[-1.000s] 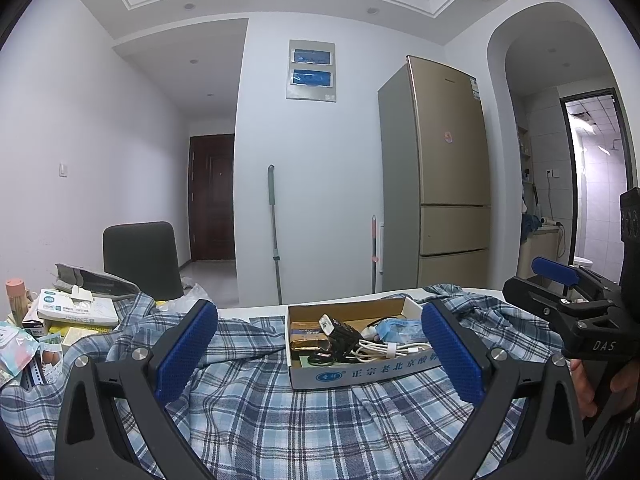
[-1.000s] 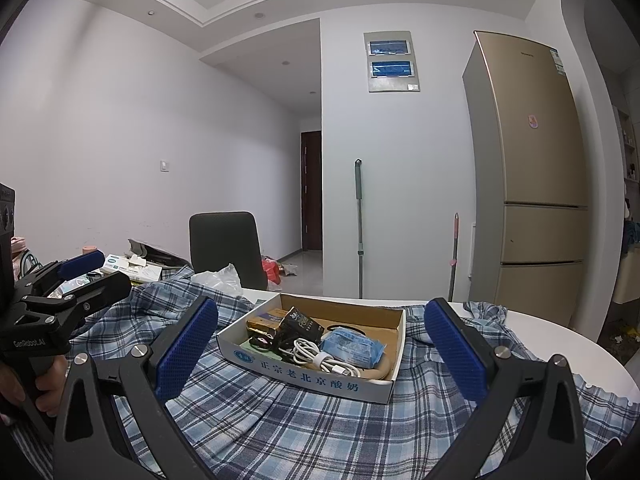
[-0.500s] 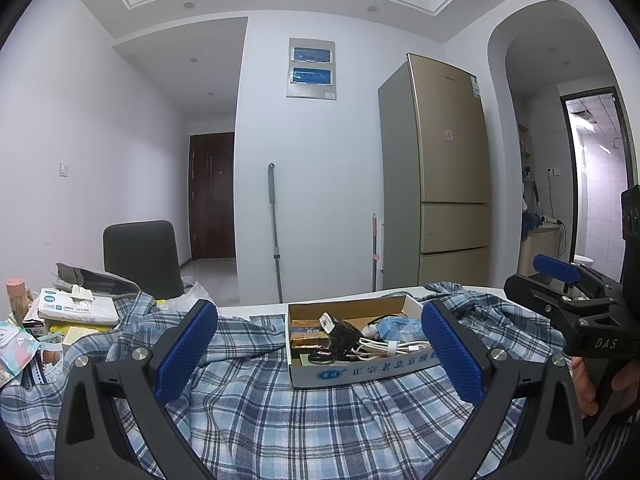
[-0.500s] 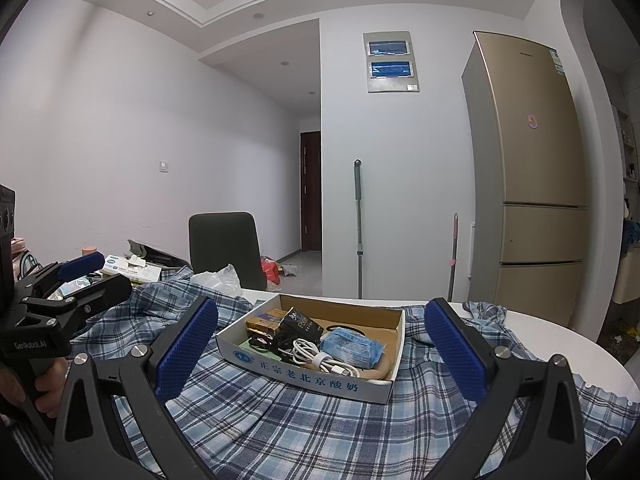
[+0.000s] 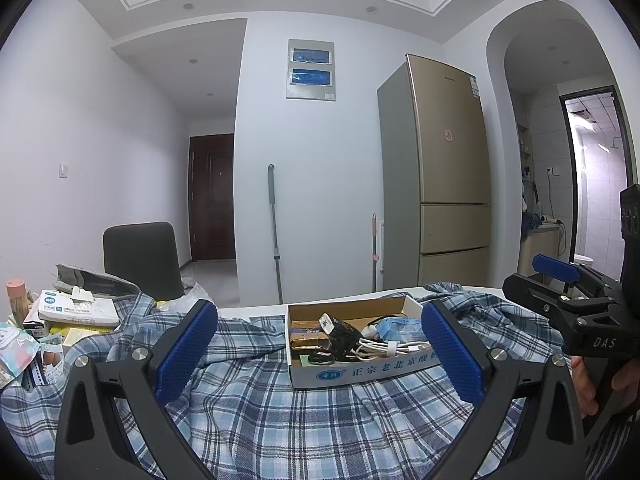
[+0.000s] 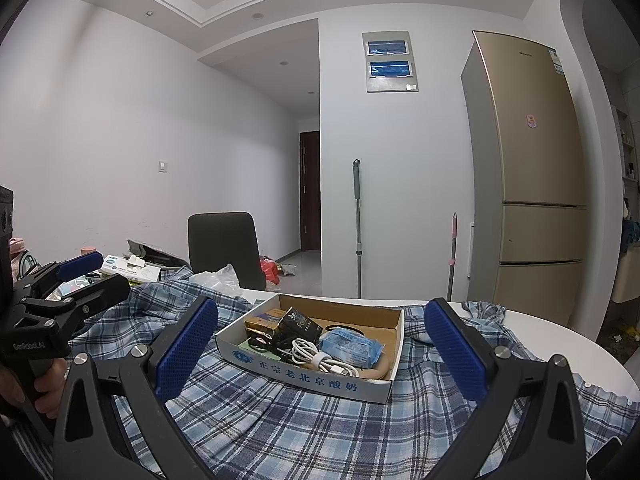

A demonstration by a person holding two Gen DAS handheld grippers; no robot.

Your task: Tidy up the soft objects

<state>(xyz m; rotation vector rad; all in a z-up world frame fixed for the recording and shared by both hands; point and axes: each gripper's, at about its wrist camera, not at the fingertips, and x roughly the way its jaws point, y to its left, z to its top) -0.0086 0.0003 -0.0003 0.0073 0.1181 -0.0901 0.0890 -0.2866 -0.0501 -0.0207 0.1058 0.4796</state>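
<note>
Both claws, left gripper [image 5: 316, 350] and right gripper [image 6: 320, 350], gape wide and empty over the blue plaid cotton shirt [image 5: 260, 412] spread across the table; I'd shift the shallow cardboard box [image 6: 316, 376] off before pinching fabric

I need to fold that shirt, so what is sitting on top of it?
A cardboard box rests on the plaid shirt, holding a white cable, a blue packet and dark items. Beneath them is hidden.

Both wrist cameras sit low over the table, looking forward between their own spread fingers toward the far wall; the left view sees the cardboard box [image 5: 360, 344] from its left, the right view from its right [image 6: 320, 356]; both share the plaid shirt [image 5: 260, 412] and fridge [image 5: 444, 184].
</note>
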